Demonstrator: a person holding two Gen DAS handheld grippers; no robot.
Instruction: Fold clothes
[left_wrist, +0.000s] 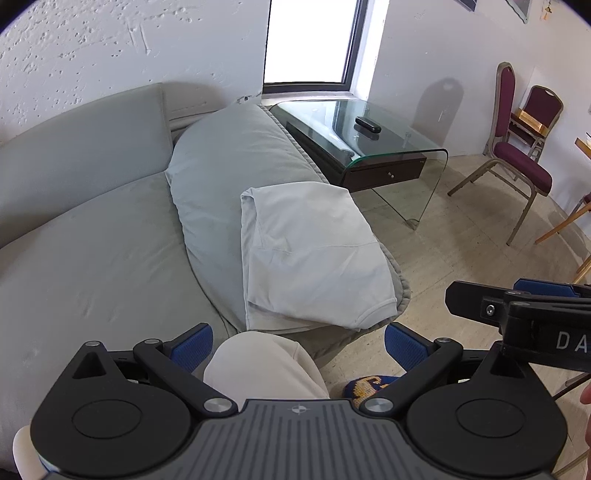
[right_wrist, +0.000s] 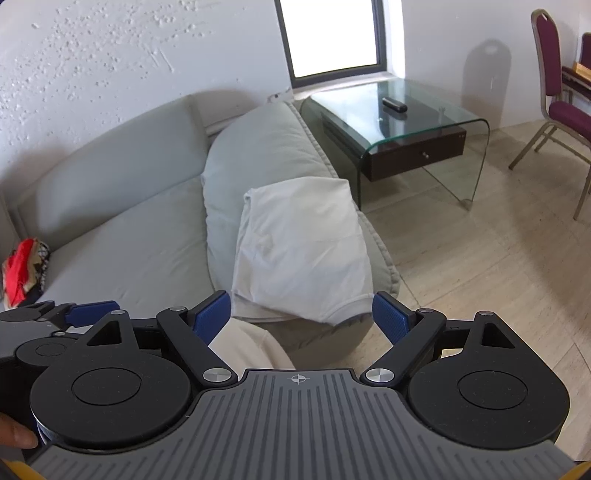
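Observation:
A folded light grey garment (left_wrist: 314, 254) lies on the padded arm of a grey sofa (left_wrist: 92, 236), its hem toward me. It also shows in the right wrist view (right_wrist: 301, 251). My left gripper (left_wrist: 298, 347) is open and empty, held back from the garment above a knee in beige trousers (left_wrist: 266, 365). My right gripper (right_wrist: 301, 317) is open and empty, just short of the garment's hem. The right gripper shows at the right edge of the left wrist view (left_wrist: 517, 314); the left gripper shows at the left of the right wrist view (right_wrist: 74, 312).
A glass side table (left_wrist: 369, 129) with a dark drawer and a black remote (left_wrist: 367, 124) stands beyond the sofa arm. Maroon chairs (left_wrist: 517, 162) stand at the right on the tiled floor. Red and patterned clothes (right_wrist: 22, 271) lie on the sofa seat at the left.

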